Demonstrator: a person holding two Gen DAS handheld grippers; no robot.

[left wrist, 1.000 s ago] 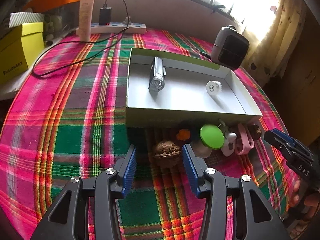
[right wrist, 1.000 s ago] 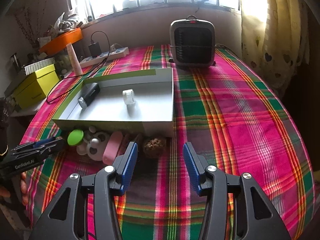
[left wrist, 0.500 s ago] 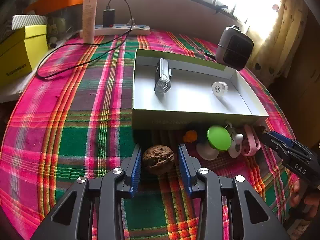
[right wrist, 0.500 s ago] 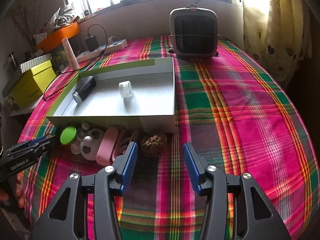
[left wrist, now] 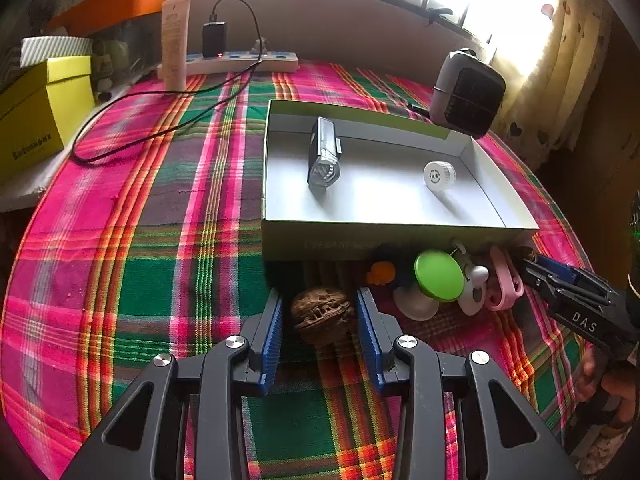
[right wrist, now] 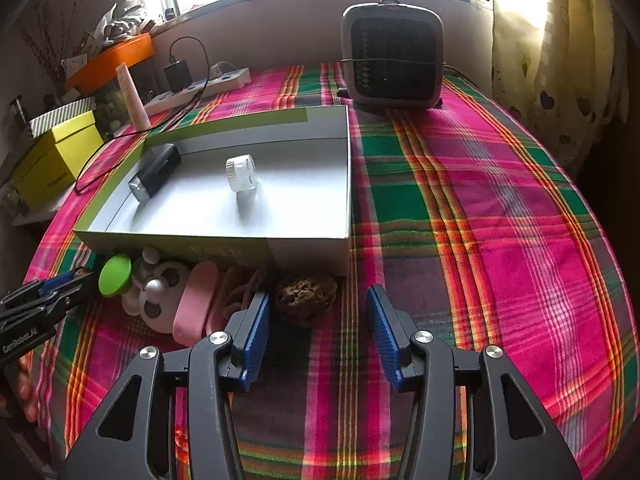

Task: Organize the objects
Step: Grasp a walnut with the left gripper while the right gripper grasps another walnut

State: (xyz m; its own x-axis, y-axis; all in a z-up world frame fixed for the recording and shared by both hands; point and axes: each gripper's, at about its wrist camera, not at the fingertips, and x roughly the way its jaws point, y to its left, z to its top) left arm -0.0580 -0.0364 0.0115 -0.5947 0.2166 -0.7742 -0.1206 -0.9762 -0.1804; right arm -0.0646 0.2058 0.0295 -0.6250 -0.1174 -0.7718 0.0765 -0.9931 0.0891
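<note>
Left wrist view. Left tool (left wrist: 318, 314) is closed around a walnut (left wrist: 321, 314); both blue pads look to touch its sides, so I read it as gripped. Whether the nut sits on the plaid table (left wrist: 160, 240) or is raised off it cannot be told. It is just in front of the tray's near wall. Tray (left wrist: 384, 238), open-topped, holds two things: one dark bike light (left wrist: 323, 157) at the left, one small white round jar (left wrist: 439, 175) at the right. They lie well apart with bare floor between.

Outside, crowded against the near wall: one small orange piece (left wrist: 382, 274), one green-lidded item (left wrist: 439, 276), one white panda-like toy (left wrist: 474, 286), one pink case (left wrist: 505, 280). Right tool (left wrist: 560, 280) enters from the right edge, tips near the pink case.

Right wrist view. Right tool (right wrist: 318, 322) stands wide apart, with nothing between its pads. A second walnut (right wrist: 306, 294) lies just ahead, closer to the left pad and not touched. Same tray (right wrist: 216, 246), same two items inside. Beside this nut is a pinkish looped cord or band (right wrist: 244, 294); its count is unclear.

Tally: two items in, at least seven still out, including two walnuts.

Judgement: early stage, under a third done. The gripped walnut looks next for the tray, the second one after it.
</note>
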